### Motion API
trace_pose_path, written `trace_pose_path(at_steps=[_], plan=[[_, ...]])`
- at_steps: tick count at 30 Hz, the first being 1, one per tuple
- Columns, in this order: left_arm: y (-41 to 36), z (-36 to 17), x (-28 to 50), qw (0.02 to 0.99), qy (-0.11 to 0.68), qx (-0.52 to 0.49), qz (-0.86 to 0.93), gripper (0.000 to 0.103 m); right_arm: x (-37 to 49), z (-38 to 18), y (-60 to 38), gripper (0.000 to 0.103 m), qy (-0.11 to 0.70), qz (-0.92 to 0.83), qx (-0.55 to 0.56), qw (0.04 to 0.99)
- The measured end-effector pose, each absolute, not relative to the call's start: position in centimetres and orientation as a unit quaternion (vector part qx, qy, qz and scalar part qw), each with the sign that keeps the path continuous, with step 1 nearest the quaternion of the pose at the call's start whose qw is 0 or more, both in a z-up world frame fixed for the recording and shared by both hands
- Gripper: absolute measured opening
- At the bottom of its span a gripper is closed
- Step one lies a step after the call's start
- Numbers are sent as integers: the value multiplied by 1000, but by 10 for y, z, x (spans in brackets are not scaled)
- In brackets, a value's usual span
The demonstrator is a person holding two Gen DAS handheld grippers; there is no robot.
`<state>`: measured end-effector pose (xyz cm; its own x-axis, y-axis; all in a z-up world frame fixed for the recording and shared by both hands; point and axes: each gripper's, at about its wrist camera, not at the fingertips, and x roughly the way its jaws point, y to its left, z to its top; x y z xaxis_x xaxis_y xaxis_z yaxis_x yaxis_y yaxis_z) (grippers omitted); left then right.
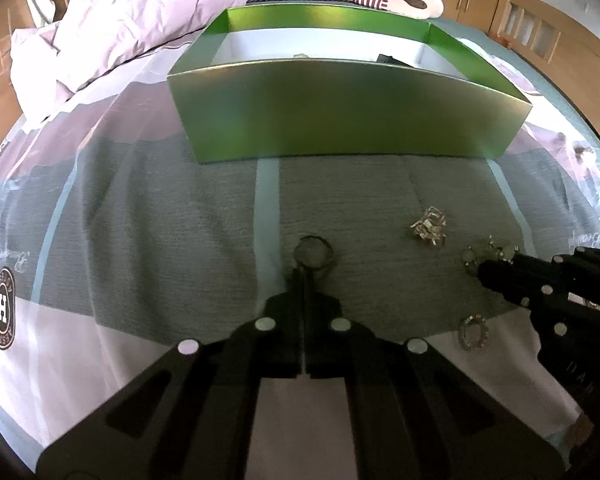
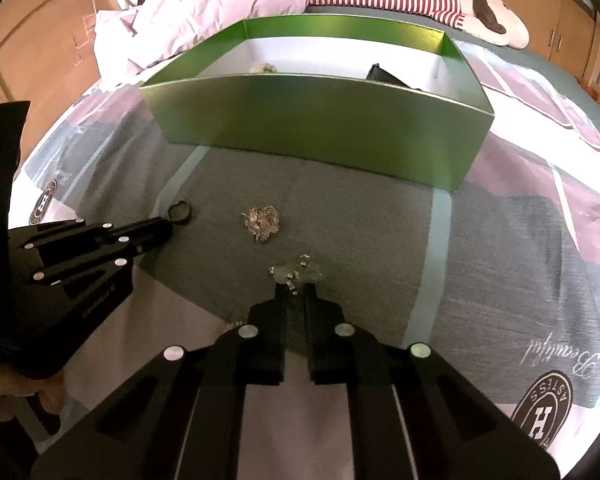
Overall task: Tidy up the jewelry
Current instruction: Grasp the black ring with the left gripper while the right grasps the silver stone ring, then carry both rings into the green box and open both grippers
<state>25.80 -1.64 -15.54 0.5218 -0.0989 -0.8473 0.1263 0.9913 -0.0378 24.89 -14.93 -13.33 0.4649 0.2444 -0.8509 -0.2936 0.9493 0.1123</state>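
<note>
Here the jewelry lies scattered on a gray patch of the bedspread [image 1: 160, 220], in front of an open green box [image 1: 340, 116]. A dark ring [image 1: 314, 256] sits at the tips of the left gripper [image 1: 305, 276], whose jaws are drawn nearly together with only a thin slit between them; they meet the ring's near edge, though it is hard to tell whether they actually pinch it. A silvery beaded cluster [image 2: 296, 272] lies at the tips of the right gripper [image 2: 296, 292], whose jaws stand a little apart on either side of a small dangling piece of it; whether they press on it cannot be told. Between the ring and that cluster rests a crumpled gold-toned piece [image 2: 262, 220], touching neither. In the left wrist view a small circular silver piece [image 1: 474, 332] lies nearer the camera, just beside the right gripper's body. Inside the box, against its white lining, a pale lumpy item [image 2: 262, 68] and a black object [image 2: 384, 74] show over the near wall. Beyond the box are a rumpled lilac duvet [image 1: 120, 28] and a plush toy [image 2: 496, 20] in a red-and-white striped top.
</note>
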Motion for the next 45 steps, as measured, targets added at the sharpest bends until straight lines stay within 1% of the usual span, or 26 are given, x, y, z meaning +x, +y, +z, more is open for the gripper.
trace_pose_path(at_steps=[8, 9, 10, 11, 12, 13, 16, 18, 22, 24, 25, 28, 37, 45], plan=[[-17, -153, 257, 872, 484, 19, -73, 1, 250, -131, -152, 8, 493, 158, -20, 855], [-18, -153, 258, 872, 484, 20, -74, 5, 249, -131, -151, 8, 495, 159, -21, 854], [-18, -153, 258, 872, 484, 21, -74, 16, 249, -132, -151, 8, 496, 158, -23, 853], [-18, -152, 258, 874, 480, 20, -75, 38, 250, -133, -151, 8, 498, 159, -24, 852], [-20, -151, 257, 876, 476, 19, -79, 51, 250, -134, -151, 8, 498, 159, -24, 852], [-22, -151, 256, 878, 472, 23, -79, 57, 250, -134, -151, 8, 498, 159, -24, 852], [-29, -151, 257, 879, 469, 31, -88, 56, 250, -134, -151, 8, 499, 160, -23, 851], [-31, -153, 259, 880, 467, 34, -84, 52, 250, -135, -151, 8, 500, 160, -23, 851], [-27, -155, 264, 882, 465, 26, -71, 34, 250, -136, -151, 8, 502, 161, -24, 849], [-23, -155, 269, 881, 468, 14, -69, 30, 250, -136, -151, 8, 502, 161, -25, 849], [-22, -155, 270, 881, 468, 15, -69, 26, 250, -135, -151, 8, 502, 161, -24, 849], [-22, -157, 270, 881, 468, 21, -72, 21, 249, -136, -152, 8, 502, 161, -24, 849], [-26, -153, 263, 888, 452, 42, -76, 20, 249, -134, -152, 8, 499, 160, -27, 851], [-27, -131, 257, 896, 435, 45, -78, 20, 247, -126, -150, 8, 491, 163, -25, 856]])
